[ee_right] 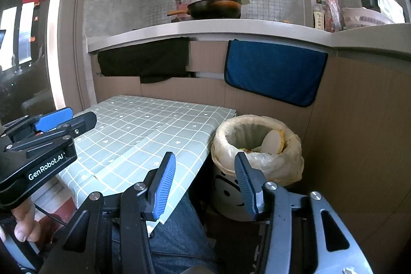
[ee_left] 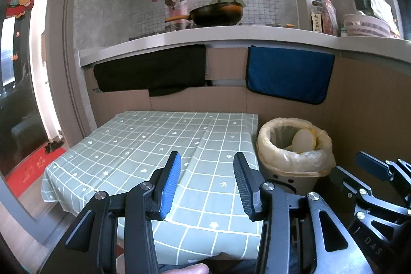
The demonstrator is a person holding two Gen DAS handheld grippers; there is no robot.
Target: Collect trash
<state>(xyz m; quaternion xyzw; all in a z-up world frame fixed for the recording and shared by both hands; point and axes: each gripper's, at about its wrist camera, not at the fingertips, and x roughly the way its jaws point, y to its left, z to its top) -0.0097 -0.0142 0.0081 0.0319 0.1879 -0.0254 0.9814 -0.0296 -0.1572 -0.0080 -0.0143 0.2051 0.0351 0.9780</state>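
My left tongs (ee_left: 207,184) and right tongs (ee_right: 205,184) gape empty over the green checked tabletop (ee_left: 143,145); the bag-lined round white bin (ee_right: 257,145) sits just right of them.

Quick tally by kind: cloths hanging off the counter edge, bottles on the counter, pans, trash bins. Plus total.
Hanging cloths: 2, the black cloth and the blue towel
Bottles: 2, a dark-capped sauce bottle and an orange-capped bottle
Pans: 1, the black pan
Trash bins: 1, the bag-lined trash bin
Total: 6
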